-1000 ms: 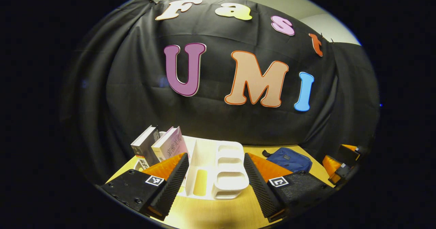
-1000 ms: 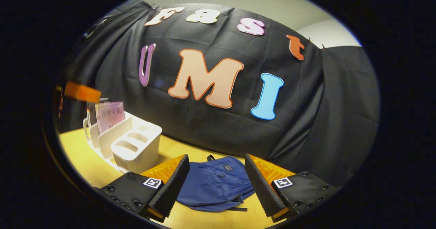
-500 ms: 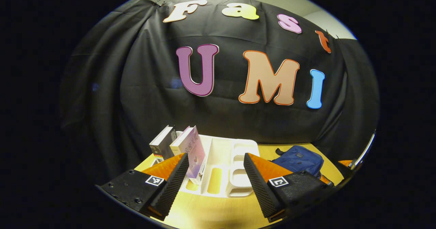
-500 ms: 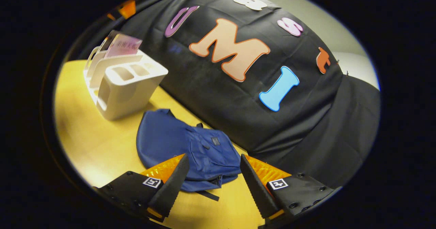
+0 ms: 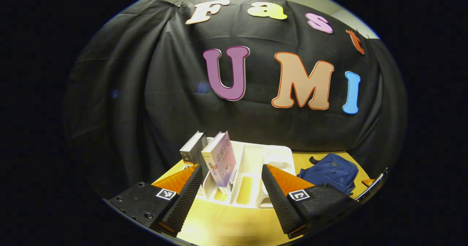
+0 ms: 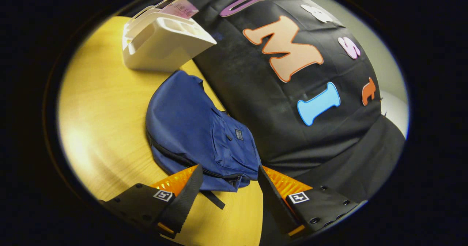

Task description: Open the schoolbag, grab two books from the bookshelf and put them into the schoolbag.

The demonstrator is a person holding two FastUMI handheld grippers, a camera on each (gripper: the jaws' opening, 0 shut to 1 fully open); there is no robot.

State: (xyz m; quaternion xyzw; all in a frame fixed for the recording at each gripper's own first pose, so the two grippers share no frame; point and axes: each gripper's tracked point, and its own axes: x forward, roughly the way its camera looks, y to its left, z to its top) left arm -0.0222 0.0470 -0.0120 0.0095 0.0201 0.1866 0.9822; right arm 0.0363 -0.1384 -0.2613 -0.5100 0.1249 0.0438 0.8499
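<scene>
In the left gripper view, a white bookshelf (image 5: pixel 256 169) stands on the wooden table with a pink-covered book (image 5: pixel 221 162) and a dark book (image 5: pixel 193 151) leaning in its left slots. My left gripper (image 5: pixel 231 195) is open just in front of the shelf, holding nothing. The blue schoolbag (image 5: pixel 331 171) lies flat to the right. In the right gripper view, the schoolbag (image 6: pixel 190 129) lies zipped, its zipper end near the fingers. My right gripper (image 6: pixel 228 198) is open over the bag's lower edge. The bookshelf (image 6: pixel 164 43) stands at the upper left.
The yellow wooden table (image 6: pixel 98 114) has bare surface to the left of the bag. The black cloth wall (image 6: pixel 274 103) drapes right behind the bag and the shelf. A strap (image 6: pixel 214 200) of the bag lies on the table between my right fingers.
My left gripper has swung left, bringing the books toward the middle of its view. My right gripper has tilted down and moved closer over the schoolbag.
</scene>
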